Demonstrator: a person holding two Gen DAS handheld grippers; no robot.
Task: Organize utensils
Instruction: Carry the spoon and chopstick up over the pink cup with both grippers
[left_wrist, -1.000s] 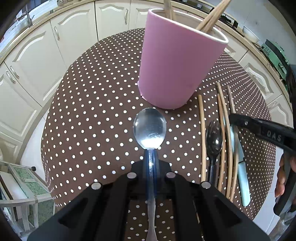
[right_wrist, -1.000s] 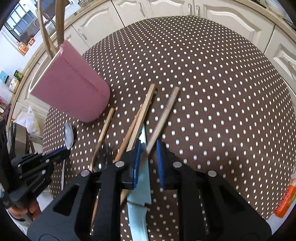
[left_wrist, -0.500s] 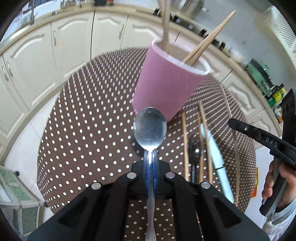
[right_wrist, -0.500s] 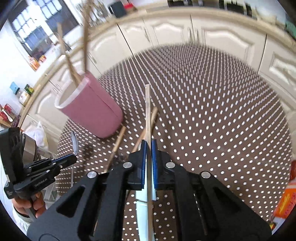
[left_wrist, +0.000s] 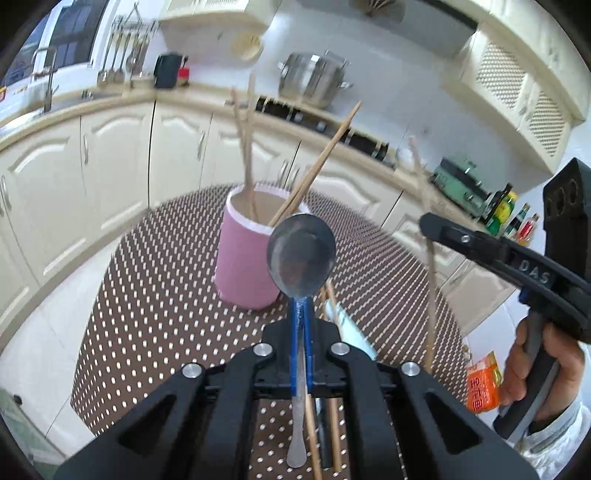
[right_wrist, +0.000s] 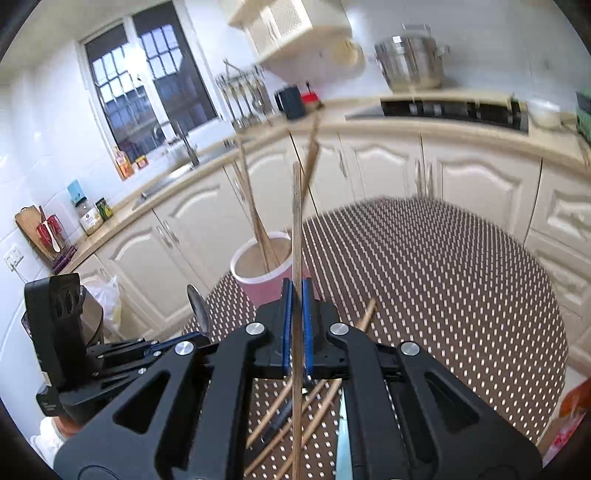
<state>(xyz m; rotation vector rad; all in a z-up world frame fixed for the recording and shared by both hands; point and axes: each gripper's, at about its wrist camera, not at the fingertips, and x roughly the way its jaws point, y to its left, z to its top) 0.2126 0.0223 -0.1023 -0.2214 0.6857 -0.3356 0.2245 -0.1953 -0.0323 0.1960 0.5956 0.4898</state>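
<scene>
The left gripper (left_wrist: 301, 314) squeezes a spoon (left_wrist: 301, 256). The right gripper (right_wrist: 296, 291) (marked "DAS") pinches one chopstick (right_wrist: 296, 221) above the pink cup (right_wrist: 258, 275).

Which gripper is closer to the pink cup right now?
Hard to call. The left gripper, holding the spoon, and the right gripper, holding a chopstick, both hover just short of the pink cup.

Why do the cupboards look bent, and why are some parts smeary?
Both views are fisheye, so straight cabinet edges bow. Left wrist view: the spoon stays sharp while the chopstick in the right gripper smears. Right wrist view: counter and pot blur; the tablecloth dots streak.
</scene>
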